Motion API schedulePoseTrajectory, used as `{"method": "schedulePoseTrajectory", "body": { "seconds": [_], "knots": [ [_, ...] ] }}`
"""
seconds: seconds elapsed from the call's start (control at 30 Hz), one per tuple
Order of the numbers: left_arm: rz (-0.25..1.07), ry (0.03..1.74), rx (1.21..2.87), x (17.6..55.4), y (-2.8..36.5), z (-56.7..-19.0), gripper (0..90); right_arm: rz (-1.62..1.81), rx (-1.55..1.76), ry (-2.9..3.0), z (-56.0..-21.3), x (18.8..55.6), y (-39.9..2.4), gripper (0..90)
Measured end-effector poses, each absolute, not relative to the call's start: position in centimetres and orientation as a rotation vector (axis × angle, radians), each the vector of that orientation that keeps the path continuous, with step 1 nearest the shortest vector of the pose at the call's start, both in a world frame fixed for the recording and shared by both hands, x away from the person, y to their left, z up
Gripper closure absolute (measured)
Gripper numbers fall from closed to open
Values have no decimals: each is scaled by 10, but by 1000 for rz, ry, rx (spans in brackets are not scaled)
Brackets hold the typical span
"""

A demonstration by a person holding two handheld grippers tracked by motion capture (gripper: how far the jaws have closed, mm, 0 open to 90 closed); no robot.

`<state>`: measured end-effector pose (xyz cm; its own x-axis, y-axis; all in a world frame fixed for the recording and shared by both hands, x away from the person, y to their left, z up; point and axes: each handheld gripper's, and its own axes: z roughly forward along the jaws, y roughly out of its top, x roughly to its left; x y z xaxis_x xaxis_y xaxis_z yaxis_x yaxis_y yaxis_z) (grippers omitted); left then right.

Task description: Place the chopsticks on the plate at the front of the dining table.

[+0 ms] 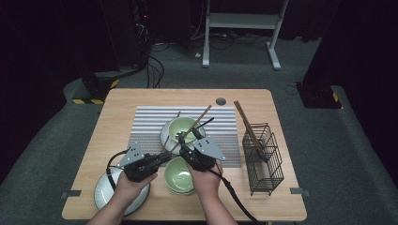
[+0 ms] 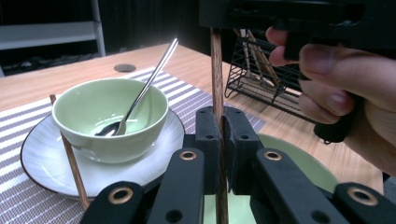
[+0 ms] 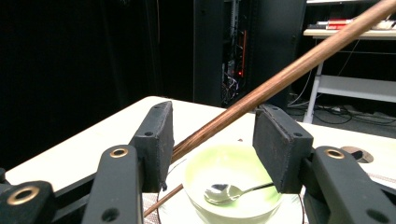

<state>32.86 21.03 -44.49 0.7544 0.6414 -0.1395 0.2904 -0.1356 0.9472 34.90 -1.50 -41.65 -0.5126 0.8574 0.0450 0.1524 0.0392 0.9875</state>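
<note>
A long brown chopstick slants up over the striped placemat. My left gripper is shut on its lower end, and in the left gripper view the chopstick rises straight out of the closed jaws. My right gripper sits higher along the stick. Its jaws stand open, with the chopstick running slantwise through the gap. Beyond both grippers a green bowl with a metal spoon in it rests on a white plate.
A second green bowl sits just below the grippers, with a grey-white plate at the front left. Another chopstick leans on the white plate's rim. A black wire basket holding chopsticks stands at the right.
</note>
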Motion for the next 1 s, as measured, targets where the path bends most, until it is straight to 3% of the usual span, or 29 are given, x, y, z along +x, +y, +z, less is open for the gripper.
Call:
{"method": "schedulePoseTrajectory", "body": {
  "seconds": [0.77,0.87,1.0],
  "knots": [
    [422,845,1741,340,231,-443,849,1401,1001,1752,-418,337,-40,549],
    [387,924,1621,339,227,-445,849,1369,996,1756,-420,333,-47,554],
    [400,935,1644,341,234,-447,849,1339,1003,1767,-424,328,-56,553]
  ]
}}
